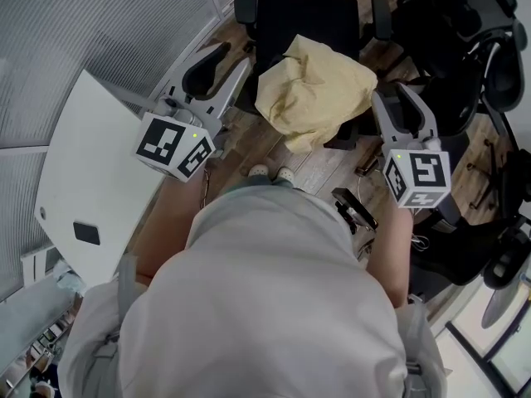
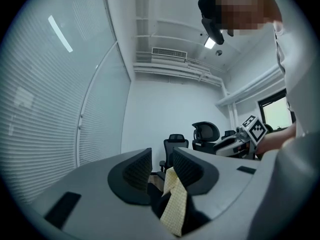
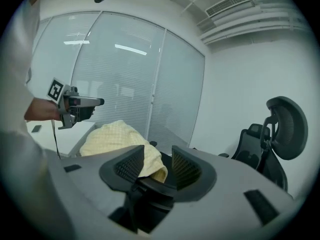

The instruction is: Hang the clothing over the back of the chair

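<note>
Head view: clothing (image 1: pixel 315 89) on chair (image 1: pixel 307 15) | left gripper (image 1: pixel 231 58), right gripper (image 1: pixel 398 99) open (whole chair seen here only)

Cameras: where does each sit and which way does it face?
Head view: on the person's head, facing down at the yellow garment on the chair; torso, left gripper, right gripper show.
Left gripper view: on that gripper, facing across the room; right gripper shows.
Right gripper view: on that gripper, facing the garment; left gripper shows.
Shared: the garment.
</note>
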Tool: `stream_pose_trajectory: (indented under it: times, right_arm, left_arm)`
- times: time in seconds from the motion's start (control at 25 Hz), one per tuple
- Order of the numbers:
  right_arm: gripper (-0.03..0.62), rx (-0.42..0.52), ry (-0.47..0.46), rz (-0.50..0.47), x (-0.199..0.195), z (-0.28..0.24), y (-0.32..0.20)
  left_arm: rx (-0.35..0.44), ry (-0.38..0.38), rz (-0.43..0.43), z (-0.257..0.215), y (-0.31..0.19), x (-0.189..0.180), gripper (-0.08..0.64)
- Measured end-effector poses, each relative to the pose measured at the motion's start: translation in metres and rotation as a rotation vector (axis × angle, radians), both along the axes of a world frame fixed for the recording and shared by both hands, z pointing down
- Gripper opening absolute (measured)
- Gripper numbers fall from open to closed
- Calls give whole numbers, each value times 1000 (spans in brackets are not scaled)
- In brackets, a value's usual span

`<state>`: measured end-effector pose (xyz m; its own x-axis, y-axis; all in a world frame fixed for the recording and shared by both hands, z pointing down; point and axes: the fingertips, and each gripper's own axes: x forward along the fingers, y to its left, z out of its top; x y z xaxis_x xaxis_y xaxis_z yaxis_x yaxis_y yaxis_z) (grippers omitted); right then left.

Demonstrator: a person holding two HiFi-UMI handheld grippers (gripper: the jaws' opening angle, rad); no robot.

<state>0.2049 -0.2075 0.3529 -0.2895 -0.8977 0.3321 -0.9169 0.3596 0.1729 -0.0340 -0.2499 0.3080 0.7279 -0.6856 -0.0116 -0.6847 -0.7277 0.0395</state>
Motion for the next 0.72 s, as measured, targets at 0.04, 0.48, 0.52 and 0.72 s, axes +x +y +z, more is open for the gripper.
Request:
stream_pose_trajectory:
  times: [0.04,0.48,0.52,0.72]
  right_arm:
    - [184,15,1,6,1,-2,2]
    - [23,172,-123,12,-2,-39,16]
    - [22,188,-130,16,-2,-44,17]
    - [21,283,-182,10,-6,-70,20]
  left_arm:
    - [15,-7,-10,-2,0,-2,131]
    - [76,-50,-21,-17,1,-7,27]
    - [81,-45,-22,-19,2,-8,26]
    - [113,-57,-48,-28,4,-10,20]
